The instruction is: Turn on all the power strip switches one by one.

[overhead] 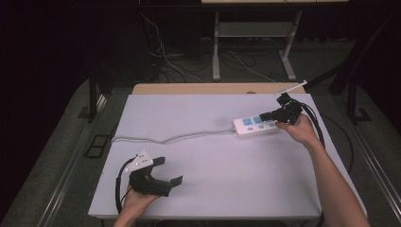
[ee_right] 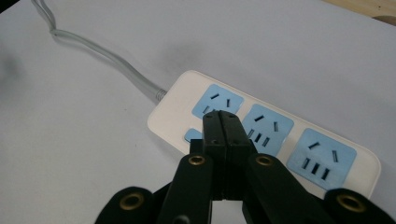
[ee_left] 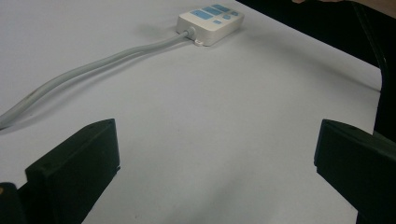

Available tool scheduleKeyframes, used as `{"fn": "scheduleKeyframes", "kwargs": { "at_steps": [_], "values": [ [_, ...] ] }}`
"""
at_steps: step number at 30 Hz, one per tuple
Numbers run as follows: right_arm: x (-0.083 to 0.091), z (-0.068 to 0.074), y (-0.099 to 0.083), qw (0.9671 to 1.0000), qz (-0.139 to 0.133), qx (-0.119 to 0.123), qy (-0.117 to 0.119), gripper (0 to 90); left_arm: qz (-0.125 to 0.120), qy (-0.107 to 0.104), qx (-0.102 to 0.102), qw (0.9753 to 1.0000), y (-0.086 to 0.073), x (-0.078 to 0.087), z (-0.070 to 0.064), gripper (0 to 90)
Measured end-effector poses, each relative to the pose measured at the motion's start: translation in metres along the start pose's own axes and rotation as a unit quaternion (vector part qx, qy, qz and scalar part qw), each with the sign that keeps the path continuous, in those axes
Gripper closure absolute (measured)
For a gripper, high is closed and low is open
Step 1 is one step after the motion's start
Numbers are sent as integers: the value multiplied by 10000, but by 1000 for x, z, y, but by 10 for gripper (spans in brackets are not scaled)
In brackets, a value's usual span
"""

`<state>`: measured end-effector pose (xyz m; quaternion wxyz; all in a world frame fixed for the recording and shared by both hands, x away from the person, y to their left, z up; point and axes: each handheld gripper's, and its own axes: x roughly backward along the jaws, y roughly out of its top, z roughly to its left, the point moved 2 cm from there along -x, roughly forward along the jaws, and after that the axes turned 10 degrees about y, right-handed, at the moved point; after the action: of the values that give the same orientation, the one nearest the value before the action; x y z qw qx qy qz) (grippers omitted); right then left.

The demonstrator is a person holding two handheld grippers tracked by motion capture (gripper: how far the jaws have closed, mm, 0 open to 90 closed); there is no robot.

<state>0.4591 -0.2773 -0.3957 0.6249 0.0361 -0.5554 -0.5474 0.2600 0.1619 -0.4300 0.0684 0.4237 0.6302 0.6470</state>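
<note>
the white power strip (overhead: 255,126) lies flat on the grey table (overhead: 213,161), toward its far right part, with its pale cord (overhead: 170,138) running off leftward from its near end. the right gripper (overhead: 264,115) hangs right over the strip, jaws pressed together with nothing between them; in the right gripper view the closed tips (ee_right: 220,122) sit above the blue socket panels (ee_right: 270,124), and they hide a small blue patch at the strip's edge, so i can't make out what that is. whether the tips touch the strip is hard to tell. the left gripper (overhead: 170,171) rests well away from the strip, at the near left, jaws spread wide and empty. the strip's far end is cut off behind the right hand (overhead: 302,130).
</note>
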Motion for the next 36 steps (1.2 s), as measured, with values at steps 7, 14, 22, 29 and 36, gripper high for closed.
{"fn": "scheduleKeyframes", "kwargs": {
  "at_steps": [7,14,22,29,36],
  "values": [
    [2,-6,-5,10000,24,-85,-20,900,-14,23,47,10000,0,1,1,0],
    [-5,-10,-11,9998,129,-154,-4,900,-20,23,37,10000,0,1,1,0],
    [-15,-17,-20,9996,202,-216,2,900,-33,31,36,10000,0,2,2,0],
    [-19,-19,-19,9996,182,-224,-21,900,-30,11,34,10000,0,2,1,0],
    [-24,-20,-20,9995,209,-225,-86,900,-46,29,52,10000,0,2,2,0]
  ]
}}
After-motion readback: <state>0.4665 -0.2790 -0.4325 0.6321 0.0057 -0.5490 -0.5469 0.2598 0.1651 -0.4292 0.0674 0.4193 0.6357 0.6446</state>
